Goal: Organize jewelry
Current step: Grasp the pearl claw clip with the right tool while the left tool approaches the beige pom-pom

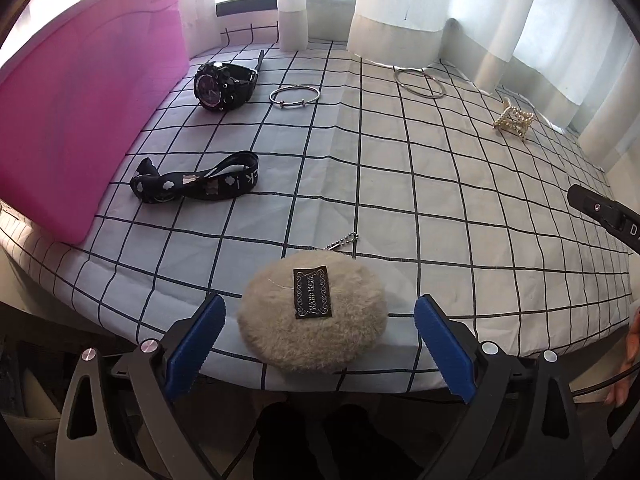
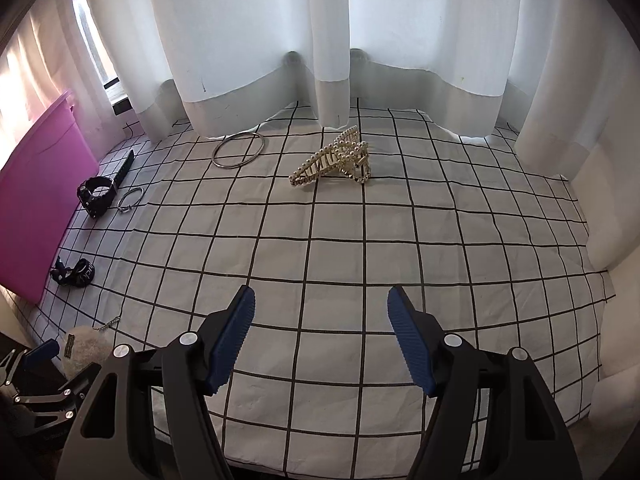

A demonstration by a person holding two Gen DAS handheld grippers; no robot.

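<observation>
My left gripper (image 1: 320, 344) is open, its blue pads either side of a beige fluffy pom-pom keychain (image 1: 316, 320) at the table's near edge, not closed on it. Beyond lie a black patterned strap (image 1: 196, 184), a black watch (image 1: 224, 84), a thin silver bangle (image 1: 294, 96), a large silver ring bangle (image 1: 418, 82) and a pearl hair claw (image 1: 514, 120). My right gripper (image 2: 320, 336) is open and empty above the checked cloth; the pearl hair claw (image 2: 336, 160) lies well ahead of it, the ring bangle (image 2: 238, 150) to its left.
A pink plastic bin (image 1: 80, 100) stands along the left side, also in the right wrist view (image 2: 36, 200). White curtains (image 2: 320, 40) hang at the table's back edge. The checked cloth (image 2: 320, 240) covers the table. White padding (image 2: 600, 240) lies at the right.
</observation>
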